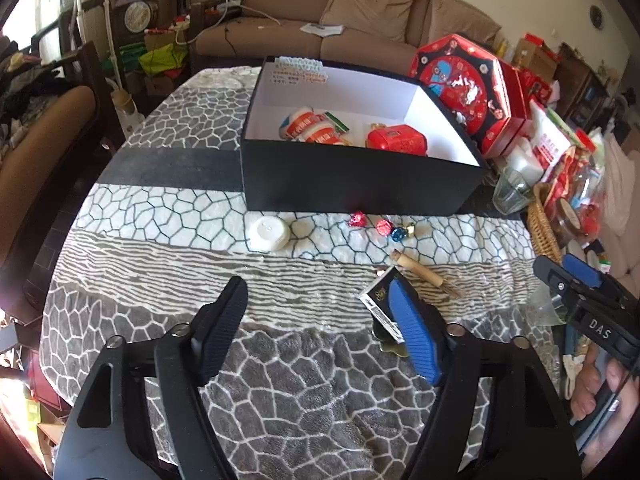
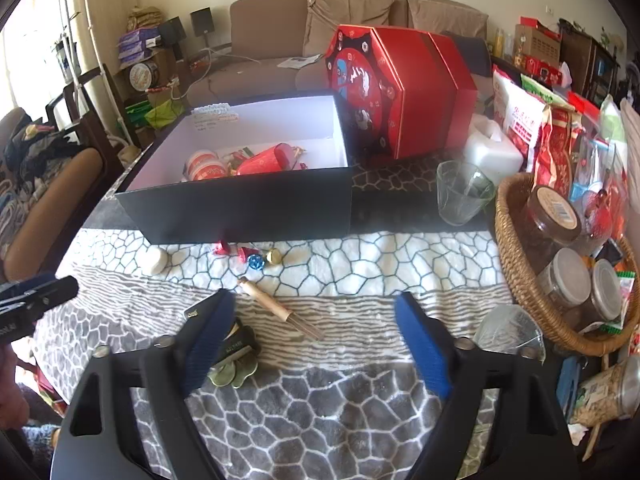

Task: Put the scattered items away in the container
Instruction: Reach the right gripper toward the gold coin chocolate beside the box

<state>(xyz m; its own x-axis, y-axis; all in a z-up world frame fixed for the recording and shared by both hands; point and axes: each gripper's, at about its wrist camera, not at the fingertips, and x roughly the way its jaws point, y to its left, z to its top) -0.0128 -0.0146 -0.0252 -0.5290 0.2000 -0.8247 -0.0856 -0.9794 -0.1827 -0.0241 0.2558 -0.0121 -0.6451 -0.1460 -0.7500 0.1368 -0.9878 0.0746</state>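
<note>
A black box with a white inside (image 1: 352,184) (image 2: 248,208) stands on the patterned cloth and holds red and white packets. In front of it lie a white round tub (image 1: 269,233) (image 2: 154,261), several foil-wrapped sweets (image 1: 384,227) (image 2: 256,260), a wooden-handled brush (image 1: 424,274) (image 2: 272,304), a small black card box (image 1: 378,300) (image 2: 196,312) and a gold trinket (image 2: 234,372). My left gripper (image 1: 320,312) is open and empty above the cloth, its right finger beside the card box. My right gripper (image 2: 316,328) is open and empty, its left finger over the trinket.
A red octagonal gift box (image 1: 464,88) (image 2: 392,92) leans behind the black box. A glass (image 2: 460,194), a wicker basket of jars (image 2: 516,280), snack bags and a clear plastic wrapper (image 2: 508,328) crowd the right side. A chair (image 1: 36,168) stands at left.
</note>
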